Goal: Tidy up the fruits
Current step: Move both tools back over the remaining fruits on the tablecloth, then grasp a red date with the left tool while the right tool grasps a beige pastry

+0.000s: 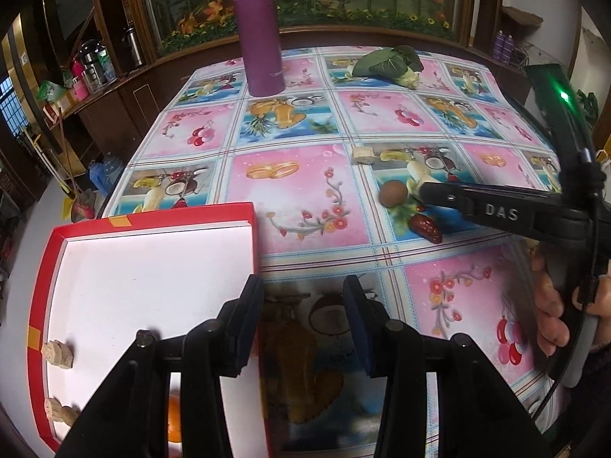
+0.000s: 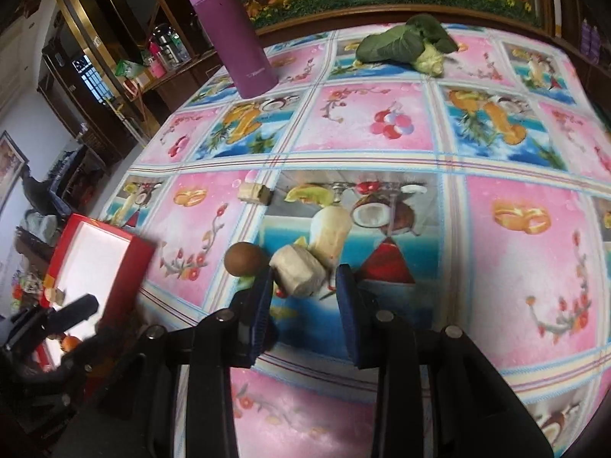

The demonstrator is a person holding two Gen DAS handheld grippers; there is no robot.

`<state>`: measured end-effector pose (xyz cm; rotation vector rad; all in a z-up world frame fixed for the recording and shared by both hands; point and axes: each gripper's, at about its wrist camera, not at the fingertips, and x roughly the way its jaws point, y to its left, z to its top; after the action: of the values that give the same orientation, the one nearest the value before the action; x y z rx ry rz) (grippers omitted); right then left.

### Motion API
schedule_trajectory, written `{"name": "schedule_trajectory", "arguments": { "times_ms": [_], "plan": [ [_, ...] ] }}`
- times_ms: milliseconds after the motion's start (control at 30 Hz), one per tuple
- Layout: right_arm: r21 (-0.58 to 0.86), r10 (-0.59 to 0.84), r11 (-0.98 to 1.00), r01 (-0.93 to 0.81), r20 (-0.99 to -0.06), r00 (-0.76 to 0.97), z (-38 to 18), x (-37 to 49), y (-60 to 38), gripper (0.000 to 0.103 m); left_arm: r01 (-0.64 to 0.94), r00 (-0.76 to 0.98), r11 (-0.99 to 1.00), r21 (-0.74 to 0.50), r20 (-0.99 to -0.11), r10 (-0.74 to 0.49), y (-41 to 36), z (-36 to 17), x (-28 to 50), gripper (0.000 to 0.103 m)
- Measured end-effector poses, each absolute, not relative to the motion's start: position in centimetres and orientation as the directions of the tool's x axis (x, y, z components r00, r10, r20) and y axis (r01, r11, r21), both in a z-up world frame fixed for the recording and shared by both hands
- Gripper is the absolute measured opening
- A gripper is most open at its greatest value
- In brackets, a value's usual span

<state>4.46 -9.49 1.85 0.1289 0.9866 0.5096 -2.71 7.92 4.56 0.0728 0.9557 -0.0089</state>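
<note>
The right gripper (image 2: 305,290) stood open and empty, its jaws just short of a pale, stubby cylindrical fruit chunk (image 2: 299,273), with a round brown fruit (image 2: 244,259) just left. The chunk looked light, soft and bruisable; its flat sides seemed the best hold. The left gripper (image 1: 303,305) hung open beside the red-rimmed white tray (image 1: 152,274).

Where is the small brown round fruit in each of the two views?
Left wrist view: the brown fruit lies right of centre, beside the right tool's tip.
Right wrist view: it lies left of centre, just above the left finger.
Shared landmark: the purple bottle at the table's far side.
</note>
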Motion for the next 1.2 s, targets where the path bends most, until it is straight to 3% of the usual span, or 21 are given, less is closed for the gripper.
{"name": "schedule_trajectory", "arguments": {
  "times_ms": [233, 267, 300, 533, 767, 1033, 1133, 1200],
  "plan": [
    [0.345, 0.508, 0.847, -0.405, -0.75, 0.423, 1.8, 4.4, -9.0, 0.035, 0.043, 0.558, 0.998, 0.056, -0.83, 0.022, 6.9, 4.3, -1.8, 0.043],
    [0.341, 0.504, 0.849, -0.404, -0.752, 0.425, 1.7, 4.4, -9.1, 0.027, 0.045, 0.555, 0.998, 0.052, -0.832, 0.018, 6.7, 4.2, -1.6, 0.043],
    [0.348, 0.509, 0.847, -0.403, -0.752, 0.42, 1.7, 4.5, -9.3, 0.026, 0.047, 0.552, 0.998, 0.05, -0.834, 0.016, 6.4, 4.2, -1.4, 0.043],
    [0.415, 0.535, 0.84, -0.349, -0.742, 0.405, 1.6, 5.7, -12.5, 0.026, 0.065, 0.546, 0.998, 0.027, -0.838, -0.013, 3.5, 3.9, 0.4, 0.043],
    [0.454, 0.544, 0.838, -0.303, -0.738, 0.4, 1.5, 6.6, -14.3, 0.027, 0.058, 0.522, 0.996, -0.073, -0.848, -0.092, 0.8, 2.3, 2.6, 0.043],
    [0.477, 0.561, 0.827, -0.299, -0.733, 0.385, 1.4, 6.9, -14.9, 0.027, 0.034, 0.54, 0.996, -0.083, -0.837, -0.088, 0.5, 1.4, 3.8, 0.041],
    [0.475, 0.559, 0.828, -0.297, -0.734, 0.385, 1.4, 6.9, -14.9, 0.027, 0.035, 0.545, 0.997, -0.075, -0.834, -0.082, 0.7, 1.5, 3.8, 0.025],
    [0.465, 0.552, 0.833, -0.299, -0.738, 0.389, 1.4, 6.8, -14.8, 0.026, 0.044, 0.545, 0.996, -0.074, -0.834, -0.087, 0.8, 1.4, 3.7, 0.023]
  ]
}}
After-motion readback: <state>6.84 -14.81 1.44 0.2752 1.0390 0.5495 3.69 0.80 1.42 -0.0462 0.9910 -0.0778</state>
